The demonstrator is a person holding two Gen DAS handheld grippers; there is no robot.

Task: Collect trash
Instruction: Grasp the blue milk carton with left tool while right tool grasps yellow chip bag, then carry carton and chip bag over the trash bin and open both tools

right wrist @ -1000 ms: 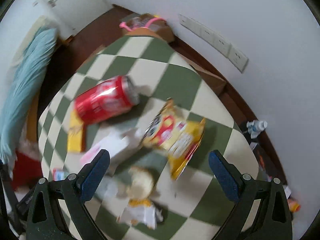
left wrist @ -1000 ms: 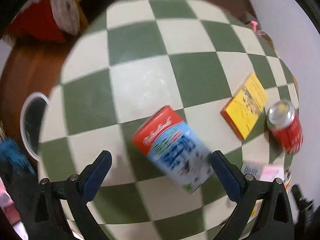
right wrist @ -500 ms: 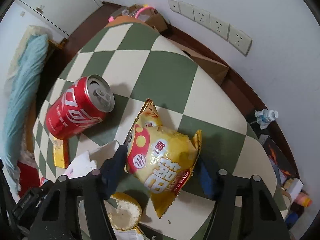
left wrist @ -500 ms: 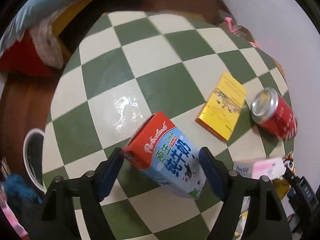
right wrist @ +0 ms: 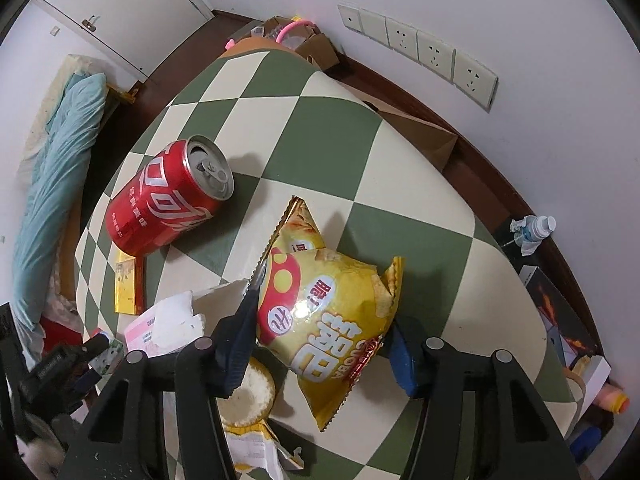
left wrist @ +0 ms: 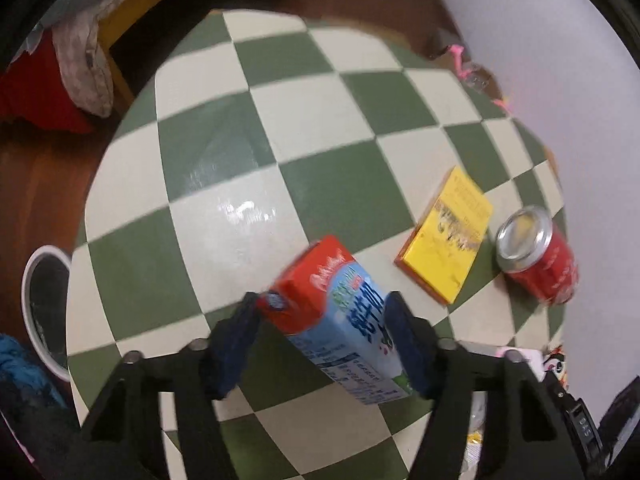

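My left gripper (left wrist: 324, 320) is shut on a red and blue milk carton (left wrist: 340, 316), which sits between the jaws above the green and cream checkered table (left wrist: 248, 148). My right gripper (right wrist: 324, 320) is shut on a yellow chip bag (right wrist: 328, 312), its fingers pressing both sides. A red soda can (right wrist: 168, 196) lies on its side left of the bag; it also shows in the left wrist view (left wrist: 536, 256). A yellow box (left wrist: 448, 240) lies flat next to the can.
A white-rimmed bin (left wrist: 44, 304) stands beside the table at the left. A pink and white box (right wrist: 160, 324), a round cracker (right wrist: 248, 396) and torn wrappers (right wrist: 256, 452) lie near my right gripper. A wall with sockets (right wrist: 420, 48) runs behind the table.
Both grippers have closed from wide open onto their objects: the left on the milk carton, the right on the chip bag. The carton has lifted and shifted in the left view.
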